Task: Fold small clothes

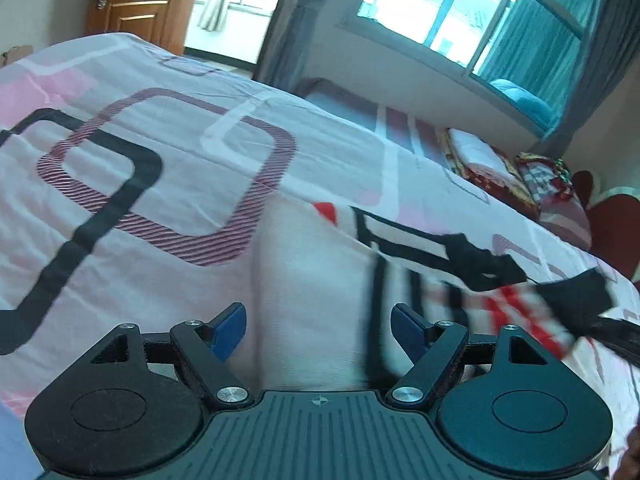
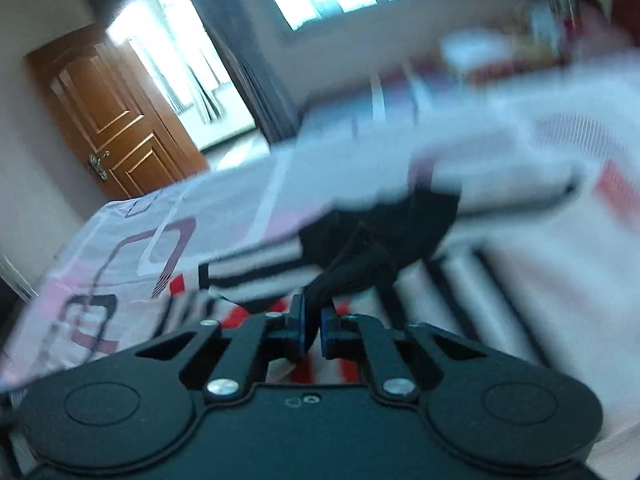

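A small white garment [image 1: 312, 280] with black and red stripes and a black trim [image 1: 480, 256] lies on the bed. My left gripper [image 1: 318, 328] is open just above its plain white part, holding nothing. My right gripper [image 2: 314, 326] is shut on the garment's black edge [image 2: 360, 264] and lifts it; the striped white cloth [image 2: 500, 240] hangs blurred in front of it. In the left wrist view the lifted black part [image 1: 576, 292] shows at the right.
The bed carries a white and pink sheet [image 1: 140, 160] with rounded square patterns. Folded bedding and pillows [image 1: 500, 168] lie at the far end. A wooden door [image 2: 116, 116], grey curtains and a window [image 1: 472, 8] stand beyond the bed.
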Available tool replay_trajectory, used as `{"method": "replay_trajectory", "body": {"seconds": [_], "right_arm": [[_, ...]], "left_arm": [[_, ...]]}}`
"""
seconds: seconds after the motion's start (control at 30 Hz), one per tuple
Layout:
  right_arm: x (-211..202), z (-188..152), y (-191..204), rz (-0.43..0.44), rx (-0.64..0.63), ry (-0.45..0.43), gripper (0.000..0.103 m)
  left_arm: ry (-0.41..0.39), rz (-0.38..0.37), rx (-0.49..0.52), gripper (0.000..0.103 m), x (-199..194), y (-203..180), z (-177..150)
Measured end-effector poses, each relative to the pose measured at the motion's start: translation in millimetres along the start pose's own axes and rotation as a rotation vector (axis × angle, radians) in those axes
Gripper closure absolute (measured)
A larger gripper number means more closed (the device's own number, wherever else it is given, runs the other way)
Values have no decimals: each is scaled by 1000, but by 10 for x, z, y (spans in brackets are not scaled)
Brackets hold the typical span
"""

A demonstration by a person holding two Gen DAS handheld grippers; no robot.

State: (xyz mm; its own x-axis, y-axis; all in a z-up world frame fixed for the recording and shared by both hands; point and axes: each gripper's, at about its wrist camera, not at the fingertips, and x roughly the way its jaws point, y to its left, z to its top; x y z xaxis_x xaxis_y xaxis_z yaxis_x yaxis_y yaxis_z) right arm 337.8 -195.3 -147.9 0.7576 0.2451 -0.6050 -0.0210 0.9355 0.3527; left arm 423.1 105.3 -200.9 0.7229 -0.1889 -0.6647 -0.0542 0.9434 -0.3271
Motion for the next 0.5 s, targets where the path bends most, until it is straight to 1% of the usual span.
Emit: {"method": "replay_trajectory", "body": {"seconds": [0.07,0.13,0.2,0.23,0.3,0.33,0.37,0.4,0.43,0.47,0.5], "right_arm": [[-249,7,-37,-62,-80,-60,95],[-426,-26,-224,-128,-74,-68,95],[-465,-99,-463,-186,-32,-37,95],[-438,-164,-577,-216,-4,-1,95],[-362,-284,-695,-266,13,52,95],[-338,-334,-736,-275,25,72,95],[-316,-373,-759,-264,46,79,94],[-308,-395,-760,-240,64,81,87],[-322,-394,-772,-208,77,86,83],[-354,-397,-787,-190,98,78,72],[-395,-382,-827,-173,134,61,67]], "left_arm": [[23,-12,12,25,36,-53,-56],[58,-22,28,25,105,-112,-141],[110,-21,37,25,217,-147,-221],[133,-17,35,25,272,-147,-263],[106,-6,70,27,267,-175,-313],[104,-5,81,33,260,-189,-322],[101,-13,84,48,250,-187,-323],[100,-8,82,54,241,-176,-319],[98,-9,67,58,231,-147,-309],[98,-12,49,63,219,-115,-302],[97,-17,36,64,208,-84,-301]]}}
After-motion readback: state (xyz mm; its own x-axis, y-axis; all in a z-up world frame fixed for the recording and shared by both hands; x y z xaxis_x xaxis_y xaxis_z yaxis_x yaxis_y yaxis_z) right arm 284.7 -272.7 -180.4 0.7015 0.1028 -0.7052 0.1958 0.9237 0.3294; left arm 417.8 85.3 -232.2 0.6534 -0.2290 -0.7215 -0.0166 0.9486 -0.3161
